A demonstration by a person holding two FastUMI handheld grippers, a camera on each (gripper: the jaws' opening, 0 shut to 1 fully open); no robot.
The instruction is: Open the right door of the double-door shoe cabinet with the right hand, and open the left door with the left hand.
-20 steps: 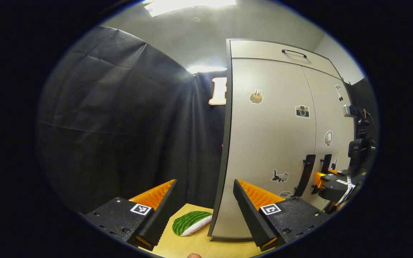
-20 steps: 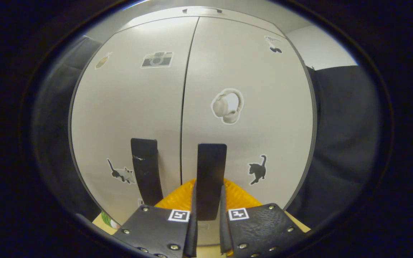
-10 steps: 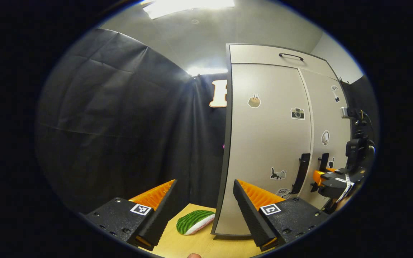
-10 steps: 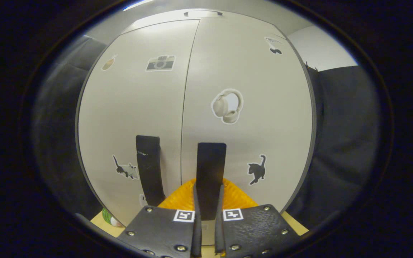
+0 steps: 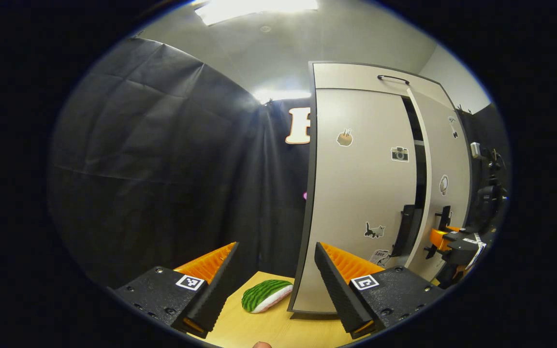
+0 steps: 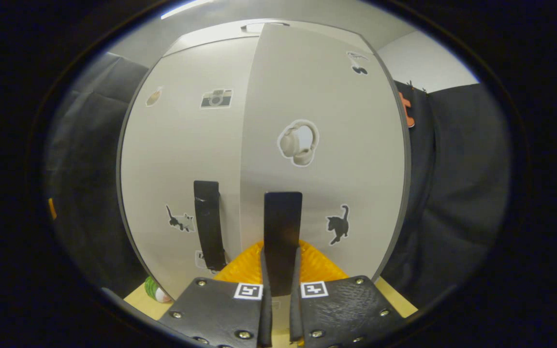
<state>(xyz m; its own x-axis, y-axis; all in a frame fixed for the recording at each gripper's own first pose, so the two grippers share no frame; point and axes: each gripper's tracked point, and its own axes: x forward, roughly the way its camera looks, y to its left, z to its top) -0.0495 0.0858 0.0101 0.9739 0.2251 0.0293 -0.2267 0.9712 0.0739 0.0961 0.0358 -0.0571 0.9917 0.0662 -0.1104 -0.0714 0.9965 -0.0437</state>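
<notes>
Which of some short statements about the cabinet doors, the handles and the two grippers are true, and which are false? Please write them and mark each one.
1. The right gripper is shut on the right handle. True.
2. The right door is fully closed. False: it stands ajar, with a dark gap between it and the left door in the left gripper view.
3. The left gripper holds the left handle. False: it is open, holds nothing and is apart from that handle.
4. A watermelon toy lies on the table beside the cabinet. True.
5. A headphone sticker is on the left door. False: it is on the right door.
</notes>
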